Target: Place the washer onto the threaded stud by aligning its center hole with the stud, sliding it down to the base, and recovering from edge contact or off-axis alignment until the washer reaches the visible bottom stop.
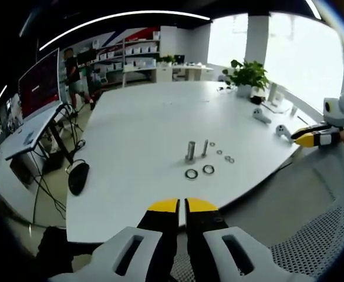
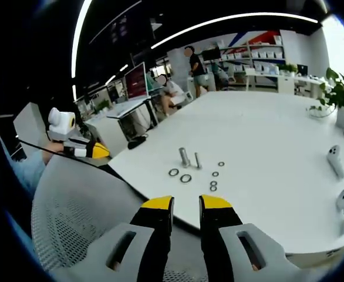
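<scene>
Plainly, neither tool had reached the work: the left gripper (image 1: pixel 181 205) hung off the near edge of the white table (image 1: pixel 137 141) with its jaws nearly closed on nothing, and the right gripper (image 2: pixel 186 202) hovered likewise, its jaws slightly parted and empty. Two upright studs, a thicker stud (image 1: pixel 191 150) and a thinner threaded stud (image 1: pixel 205 147), stood side by side mid-table. Two larger washers (image 1: pixel 191 174) lay just in front of the thicker stud, with smaller washers (image 1: pixel 229 159) scattered beside the thinner one (which stud suited which washer could not be told). The risk ahead, I judged, lay in pinching a flat washer off a smooth surface: it could skid away, or be lifted tilted and catch its edge on the threads.
</scene>
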Demonstrator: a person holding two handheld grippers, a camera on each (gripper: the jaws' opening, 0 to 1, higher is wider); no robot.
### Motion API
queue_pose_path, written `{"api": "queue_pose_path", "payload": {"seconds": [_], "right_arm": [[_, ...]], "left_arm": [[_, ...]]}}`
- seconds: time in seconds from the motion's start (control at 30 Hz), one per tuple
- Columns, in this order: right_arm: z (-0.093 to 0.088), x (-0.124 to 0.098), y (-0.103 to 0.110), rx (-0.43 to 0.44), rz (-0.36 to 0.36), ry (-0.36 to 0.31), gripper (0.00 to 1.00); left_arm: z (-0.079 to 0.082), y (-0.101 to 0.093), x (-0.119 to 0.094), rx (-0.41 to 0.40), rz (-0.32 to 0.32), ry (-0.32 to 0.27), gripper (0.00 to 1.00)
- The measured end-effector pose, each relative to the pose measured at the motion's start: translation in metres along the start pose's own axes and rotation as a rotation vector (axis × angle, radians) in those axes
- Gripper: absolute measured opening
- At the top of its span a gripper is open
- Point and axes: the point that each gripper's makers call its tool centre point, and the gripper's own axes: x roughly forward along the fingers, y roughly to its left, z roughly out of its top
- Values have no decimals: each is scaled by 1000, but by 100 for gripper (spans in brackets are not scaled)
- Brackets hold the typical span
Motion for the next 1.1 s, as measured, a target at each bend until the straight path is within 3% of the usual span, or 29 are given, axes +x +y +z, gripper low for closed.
{"api": "queue_pose_path", "payload": {"seconds": [1.1], "right_arm": [[-1, 0, 1, -3, 2, 10, 20]], "left_arm": [[1, 0, -1, -4, -1, -4, 0]]}}
